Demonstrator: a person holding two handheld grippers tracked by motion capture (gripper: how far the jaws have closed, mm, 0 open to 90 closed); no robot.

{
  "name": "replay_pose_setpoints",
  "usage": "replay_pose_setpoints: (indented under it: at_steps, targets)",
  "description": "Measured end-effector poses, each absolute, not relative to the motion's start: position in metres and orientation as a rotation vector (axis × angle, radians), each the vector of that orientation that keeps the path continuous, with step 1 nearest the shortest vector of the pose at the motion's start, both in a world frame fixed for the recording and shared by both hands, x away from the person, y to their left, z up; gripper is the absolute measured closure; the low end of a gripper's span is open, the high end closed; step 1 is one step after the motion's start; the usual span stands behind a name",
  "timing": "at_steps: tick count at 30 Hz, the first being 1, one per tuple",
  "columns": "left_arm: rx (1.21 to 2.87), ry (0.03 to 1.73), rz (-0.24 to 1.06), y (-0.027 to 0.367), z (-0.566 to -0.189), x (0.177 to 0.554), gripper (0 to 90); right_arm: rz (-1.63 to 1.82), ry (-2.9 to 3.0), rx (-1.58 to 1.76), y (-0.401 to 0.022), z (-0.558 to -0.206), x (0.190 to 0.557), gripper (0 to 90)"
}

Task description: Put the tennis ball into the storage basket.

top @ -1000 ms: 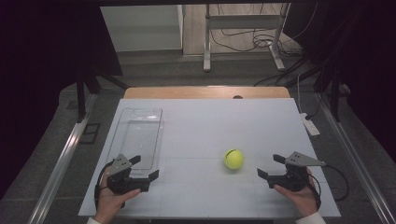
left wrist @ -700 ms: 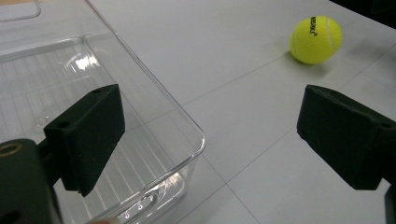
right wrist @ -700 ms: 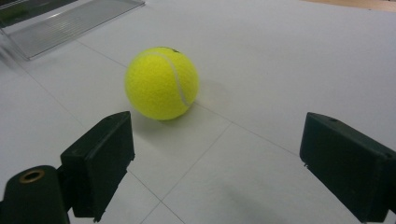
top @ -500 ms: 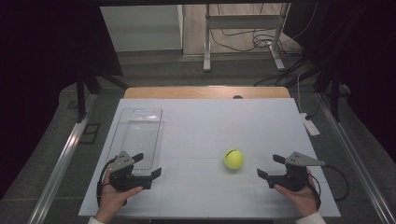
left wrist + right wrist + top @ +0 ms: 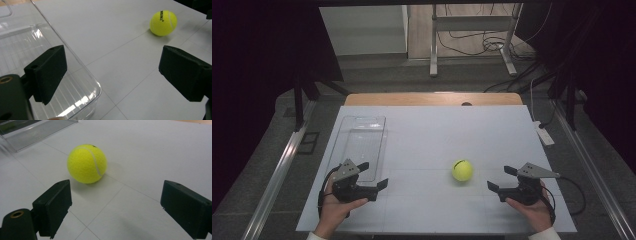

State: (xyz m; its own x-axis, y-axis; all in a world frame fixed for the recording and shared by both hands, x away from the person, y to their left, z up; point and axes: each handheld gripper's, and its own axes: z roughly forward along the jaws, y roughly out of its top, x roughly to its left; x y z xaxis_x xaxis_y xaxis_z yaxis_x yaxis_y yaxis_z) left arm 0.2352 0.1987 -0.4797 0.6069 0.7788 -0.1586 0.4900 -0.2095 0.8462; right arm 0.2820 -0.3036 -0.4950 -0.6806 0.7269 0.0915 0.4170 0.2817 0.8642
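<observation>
Tennis ball (image 5: 462, 170) is left untouched on surface (image 5: 437, 135); right tool (image 5: 501, 180) wide nearby, left tool (image 5: 373, 175) wide, seemingly beside clear tray (image 5: 362, 142).

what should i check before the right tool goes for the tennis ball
1. Right tool open wide enough for the ball: ok, jaws stand well apart.
2. Tennis ball free to grasp: ok, it sits alone on the white table, touching nothing.
3. Path from right tool to ball: ok, bare table between them.
4. Ball centred between the jaws: not ok, in the right gripper view it sits toward the left jaw.
5. Left tool out of the way: ok, open, at the near end of the clear tray.
6. Clear tray ready to receive: ok, looks empty.
</observation>
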Motion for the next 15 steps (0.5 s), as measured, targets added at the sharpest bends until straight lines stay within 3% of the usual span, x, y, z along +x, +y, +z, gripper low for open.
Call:
replay_pose_setpoints:
  at_steps: [15]
  targets:
    - [1.885, 0.988, 0.362, 0.1897, -0.4730, 0.2409, 8.8, 1.348, 2.242, 1.035, -0.3033, -0.4957, 0.2824, 10.0]
